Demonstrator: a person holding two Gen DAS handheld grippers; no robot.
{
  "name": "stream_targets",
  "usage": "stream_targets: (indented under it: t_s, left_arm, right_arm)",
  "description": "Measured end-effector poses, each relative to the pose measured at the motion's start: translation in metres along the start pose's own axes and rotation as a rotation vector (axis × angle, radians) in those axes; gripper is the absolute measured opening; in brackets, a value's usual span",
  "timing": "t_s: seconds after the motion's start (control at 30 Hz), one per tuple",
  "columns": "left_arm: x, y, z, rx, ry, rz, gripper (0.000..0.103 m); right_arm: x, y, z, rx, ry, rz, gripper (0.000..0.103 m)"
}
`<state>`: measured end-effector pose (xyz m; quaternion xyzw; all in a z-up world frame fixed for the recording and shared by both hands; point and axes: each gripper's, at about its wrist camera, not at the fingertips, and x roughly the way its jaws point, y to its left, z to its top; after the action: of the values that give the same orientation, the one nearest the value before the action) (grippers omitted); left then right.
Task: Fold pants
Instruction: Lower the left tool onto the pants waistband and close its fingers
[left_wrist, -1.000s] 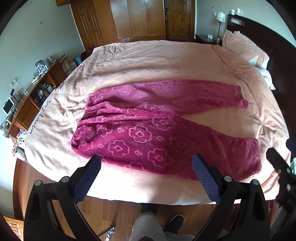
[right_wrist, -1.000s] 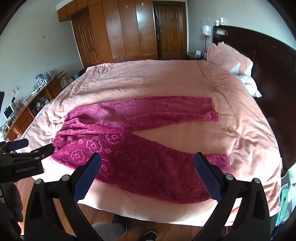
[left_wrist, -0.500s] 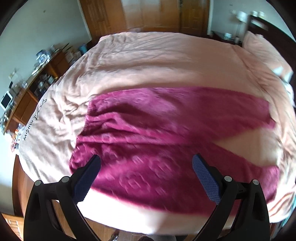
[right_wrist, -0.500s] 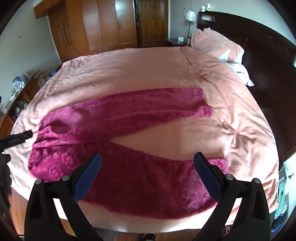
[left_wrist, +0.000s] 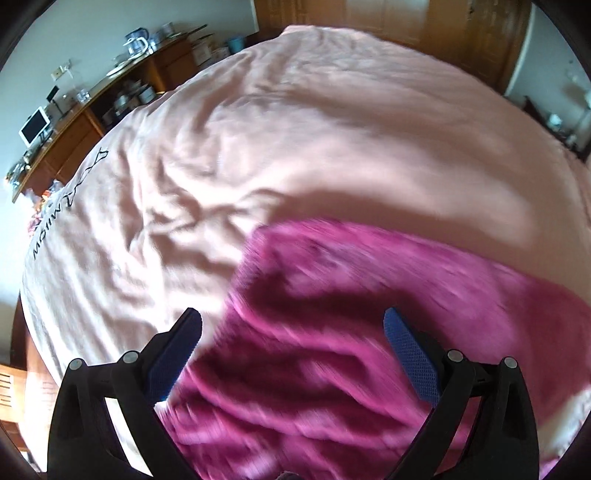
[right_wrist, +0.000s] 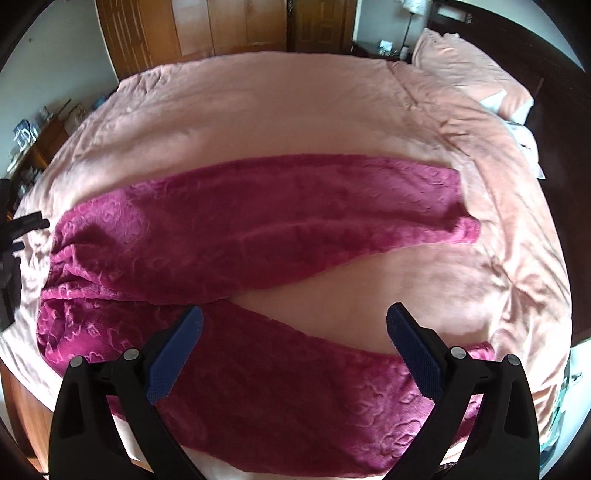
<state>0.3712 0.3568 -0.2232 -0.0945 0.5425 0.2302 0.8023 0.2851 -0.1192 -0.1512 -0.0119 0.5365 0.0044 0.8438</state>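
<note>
- The magenta pants (right_wrist: 258, 229) are spread flat on the bed (right_wrist: 295, 110), with the legs parted toward the pillow (right_wrist: 469, 62).
- The left hand-held gripper (left_wrist: 291, 325) is held wide open above the blurred waist end, nothing gripped.
- The right hand-held gripper (right_wrist: 294, 321) is likewise spread wide over the near leg, empty.

Left gripper (left_wrist: 291, 326) with blue-padded fingers spread wide, nothing between them, right gripper (right_wrist: 294, 325) likewise spread wide and empty, both angled downward
</note>
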Motion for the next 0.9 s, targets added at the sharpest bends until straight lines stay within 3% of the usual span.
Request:
stream_targets:
  t_s: [0.13, 0.27, 0.33, 0.37, 0.43, 0.47, 0.5, 0.57, 0.7, 0.9]
  left_arm:
    - [0.050, 0.026, 0.022, -0.039, 0.048, 0.025, 0.098]
    - [0.081, 0.037, 0.032, -0.059, 0.083, -0.019, 0.098]
    - [0.093, 0.037, 0.037, -0.053, 0.095, -0.076, 0.096]
    - [0.097, 0.037, 0.040, -0.050, 0.099, -0.112, 0.093]
    - [0.106, 0.035, 0.044, -0.045, 0.122, -0.191, 0.063]
    - [0.110, 0.033, 0.046, -0.053, 0.144, -0.216, 0.055]
    - [0.112, 0.033, 0.047, -0.061, 0.152, -0.220, 0.046]
    - [0.111, 0.036, 0.053, -0.076, 0.140, -0.159, 0.025]
    - [0.098, 0.056, 0.068, -0.182, 0.101, -0.177, 0.021]
    - [0.089, 0.041, 0.081, -0.081, 0.067, -0.140, 0.020]
  right_arm:
    - [0.022, 0.011, 0.002, -0.007, 0.048, -0.017, 0.101]
    - [0.039, 0.015, 0.000, -0.005, 0.093, -0.032, 0.101]
    - [0.045, 0.016, -0.001, -0.009, 0.113, -0.039, 0.101]
    - [0.046, 0.017, -0.002, -0.011, 0.118, -0.042, 0.101]
    - [0.050, 0.017, -0.001, -0.010, 0.122, -0.052, 0.101]
    - [0.050, 0.016, 0.000, -0.007, 0.121, -0.059, 0.101]
    - [0.051, 0.014, 0.001, -0.002, 0.118, -0.070, 0.101]
    - [0.051, 0.009, 0.003, 0.004, 0.108, -0.090, 0.101]
    - [0.058, -0.019, 0.014, 0.015, 0.078, -0.165, 0.101]
    - [0.082, -0.096, 0.042, 0.091, 0.054, -0.240, 0.101]
